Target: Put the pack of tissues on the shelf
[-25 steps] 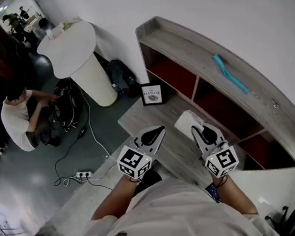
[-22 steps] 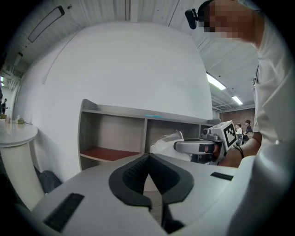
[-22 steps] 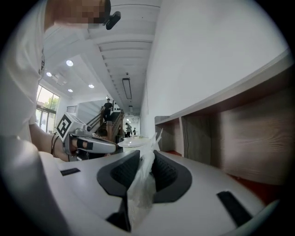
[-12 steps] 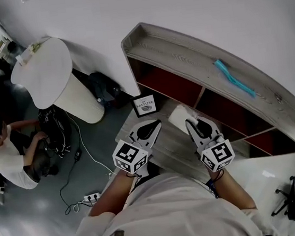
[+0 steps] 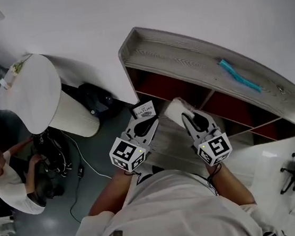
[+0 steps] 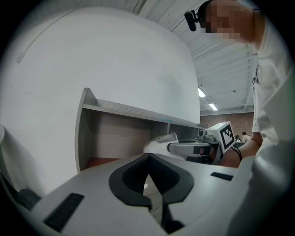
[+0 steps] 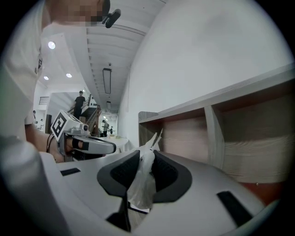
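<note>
The pack of tissues (image 5: pixel 174 110), white in thin plastic wrap, hangs in front of the shelf's (image 5: pixel 193 55) left red compartment. My right gripper (image 5: pixel 187 118) is shut on it; in the right gripper view the wrap (image 7: pixel 143 179) is pinched between the dark pads, with the shelf (image 7: pixel 213 124) just ahead. The left gripper (image 5: pixel 149 121) hovers beside it on the left, jaws together with nothing in them (image 6: pixel 148 161). The left gripper view shows the pack (image 6: pixel 159 143) and the right gripper (image 6: pixel 193 148) before the open shelf (image 6: pixel 115 110).
A small framed "NATURE" sign (image 5: pixel 143 110) stands on the low wooden surface (image 5: pixel 166 139) by the left gripper. A teal object (image 5: pixel 240 75) lies on the shelf top. A white pedestal table (image 5: pixel 32 91), a black bag (image 5: pixel 94 100) and a crouching person (image 5: pixel 8 182) are at left.
Both grippers have moved forward toward the shelf, the right one carrying the pack. The pack now sits close to the left compartment's opening, beside the framed sign.
</note>
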